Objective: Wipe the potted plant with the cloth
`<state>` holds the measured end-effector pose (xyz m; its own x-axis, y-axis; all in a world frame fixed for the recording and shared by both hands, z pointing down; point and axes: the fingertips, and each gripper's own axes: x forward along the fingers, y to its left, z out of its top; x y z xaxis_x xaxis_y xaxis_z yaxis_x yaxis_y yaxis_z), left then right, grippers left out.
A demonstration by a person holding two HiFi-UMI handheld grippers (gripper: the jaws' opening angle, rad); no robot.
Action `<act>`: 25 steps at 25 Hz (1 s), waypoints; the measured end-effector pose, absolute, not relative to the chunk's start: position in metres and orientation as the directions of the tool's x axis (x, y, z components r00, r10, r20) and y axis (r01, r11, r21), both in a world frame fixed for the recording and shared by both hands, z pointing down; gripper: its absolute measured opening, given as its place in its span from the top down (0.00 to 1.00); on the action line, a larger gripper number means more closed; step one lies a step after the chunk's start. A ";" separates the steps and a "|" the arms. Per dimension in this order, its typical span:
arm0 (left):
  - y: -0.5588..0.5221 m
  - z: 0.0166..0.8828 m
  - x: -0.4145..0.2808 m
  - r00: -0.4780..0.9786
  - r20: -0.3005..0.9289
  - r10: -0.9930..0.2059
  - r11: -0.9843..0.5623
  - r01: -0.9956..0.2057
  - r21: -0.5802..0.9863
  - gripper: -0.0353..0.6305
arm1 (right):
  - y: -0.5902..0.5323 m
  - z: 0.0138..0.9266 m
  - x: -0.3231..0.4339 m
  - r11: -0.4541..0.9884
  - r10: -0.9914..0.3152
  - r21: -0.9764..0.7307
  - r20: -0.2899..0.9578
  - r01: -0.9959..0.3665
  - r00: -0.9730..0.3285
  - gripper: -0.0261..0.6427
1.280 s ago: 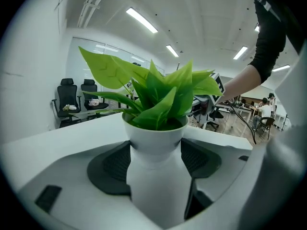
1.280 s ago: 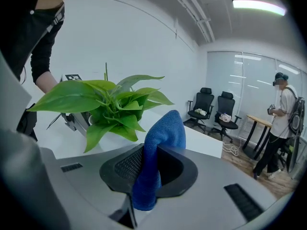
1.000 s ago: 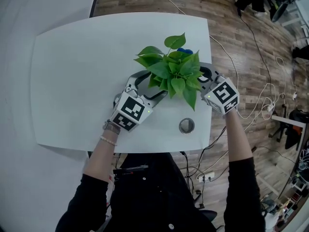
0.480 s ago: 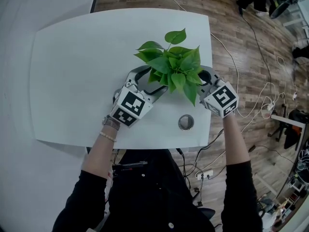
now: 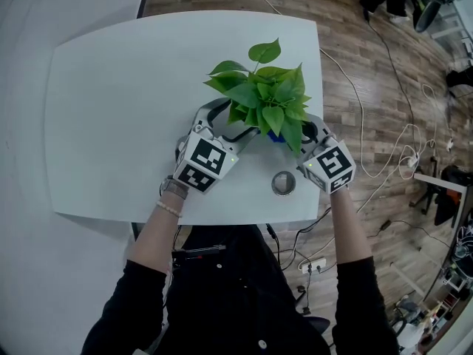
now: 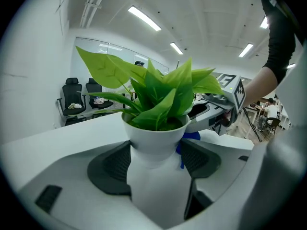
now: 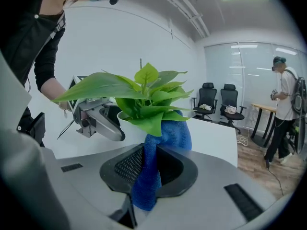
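Left gripper (image 6: 154,166) fingers clamping pot (image 6: 156,137) at narrow waist; glazed, likely slippery, top-heavy. Right gripper (image 7: 148,169) fingers pinching cloth (image 7: 171,128), soft, draping against pot. Leaves (image 5: 267,98) probably tearing easily.

The person's left arm (image 5: 150,237) and right arm (image 5: 347,231) reach toward the potted plant (image 5: 266,98). The left gripper (image 5: 233,126), left of the plant, clamps its white pot. The right gripper (image 5: 301,134), right of the plant, pinches a blue cloth (image 7: 152,150).

A white table (image 5: 118,109) stands on a wooden floor (image 5: 355,43). Toward its right side are a potted plant (image 5: 266,98) and a round metal disc (image 5: 283,183).
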<state>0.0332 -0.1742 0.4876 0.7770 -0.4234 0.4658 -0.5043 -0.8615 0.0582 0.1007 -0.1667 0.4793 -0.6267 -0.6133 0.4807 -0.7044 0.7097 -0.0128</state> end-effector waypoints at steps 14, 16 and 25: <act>-0.168 0.488 0.040 0.699 0.476 -0.534 -0.775 -0.629 0.054 0.44 | -0.135 0.481 0.078 0.638 -0.684 0.064 0.504 -0.767 -0.527 0.82; -0.169 0.490 0.041 0.686 0.478 -0.549 -0.761 -0.647 0.053 0.44 | -0.130 0.483 0.073 0.642 -0.682 0.070 0.507 -0.764 -0.527 0.82; -0.164 0.491 0.042 0.640 0.481 -0.599 -0.706 -0.706 0.061 0.44 | -0.119 0.486 0.064 0.608 -0.698 0.036 0.502 -0.793 -0.512 0.82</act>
<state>0.0425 -0.1640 0.4913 0.6402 -0.5987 0.4813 -0.7060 -0.7055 0.0615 0.0643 -0.1185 0.4863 -0.5117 -0.6976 0.5016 -0.7934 0.6077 0.0358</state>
